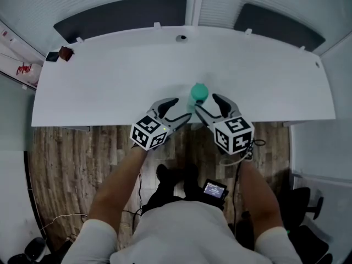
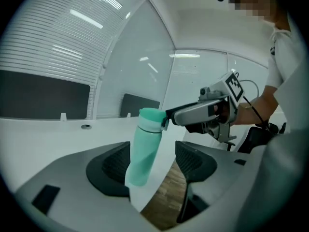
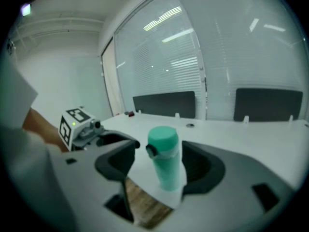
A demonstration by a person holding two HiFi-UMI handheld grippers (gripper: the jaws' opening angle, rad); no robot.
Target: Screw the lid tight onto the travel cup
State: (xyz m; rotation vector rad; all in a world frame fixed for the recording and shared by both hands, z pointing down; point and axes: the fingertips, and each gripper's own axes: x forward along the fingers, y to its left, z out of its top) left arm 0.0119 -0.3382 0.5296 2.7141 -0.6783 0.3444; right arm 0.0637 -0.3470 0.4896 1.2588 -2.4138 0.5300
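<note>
Grey jaws of my left gripper (image 2: 153,164) stand wide apart, with the mint cup (image 2: 145,149) upright between them, not clamped. My right gripper (image 3: 164,167) is likewise spread; the cup stands in its gap, ungripped. The lid (image 3: 163,138) sits on the cup. The cup rests on the white table (image 1: 110,76) near its front edge, flanked by both grippers, with wood floor (image 1: 71,158) below

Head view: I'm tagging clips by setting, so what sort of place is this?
Probably an office or meeting room. A long white table fills most of the view, slatted blinds cover the wall behind it, and wood-look flooring shows below the table's near edge.
</note>
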